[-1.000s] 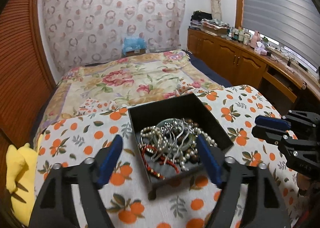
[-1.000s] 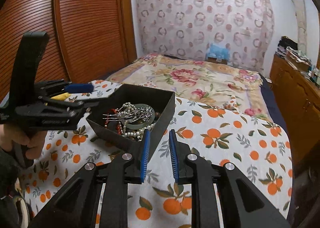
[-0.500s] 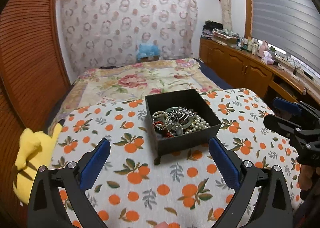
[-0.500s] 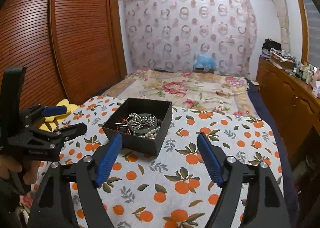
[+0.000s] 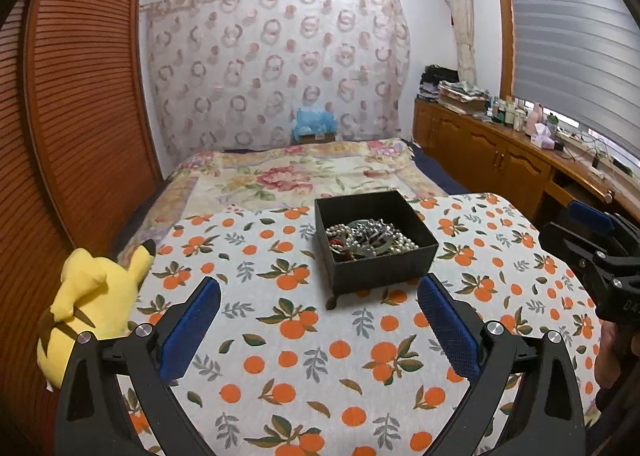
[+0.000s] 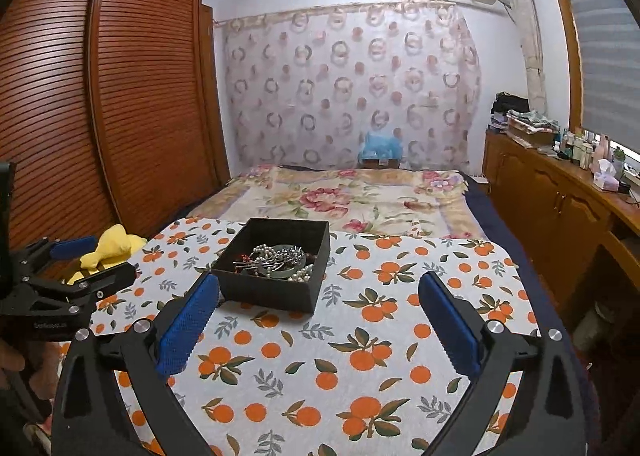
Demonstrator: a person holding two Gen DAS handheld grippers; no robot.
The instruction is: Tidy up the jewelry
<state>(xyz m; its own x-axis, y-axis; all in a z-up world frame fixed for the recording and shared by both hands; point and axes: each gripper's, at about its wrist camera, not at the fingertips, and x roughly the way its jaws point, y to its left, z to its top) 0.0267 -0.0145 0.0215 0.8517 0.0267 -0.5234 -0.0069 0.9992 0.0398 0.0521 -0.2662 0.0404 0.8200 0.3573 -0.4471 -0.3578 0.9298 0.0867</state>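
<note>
A black open box stands on the orange-print tablecloth; it also shows in the right wrist view. Inside lies a tangled heap of jewelry: pearl strands, silver pieces and a red cord, also seen in the right wrist view. My left gripper is open and empty, held back from the box's near side. My right gripper is open and empty, near the box's front right corner. Each gripper shows at the other view's edge: the right one, the left one.
A yellow plush toy lies at the table's left edge. Behind the table is a bed with a floral quilt. A slatted wooden wardrobe is on the left, a wooden counter with bottles on the right.
Both grippers have pulled back and up from the box. The right gripper went from nearly shut to wide open. The box and jewelry have not moved.
</note>
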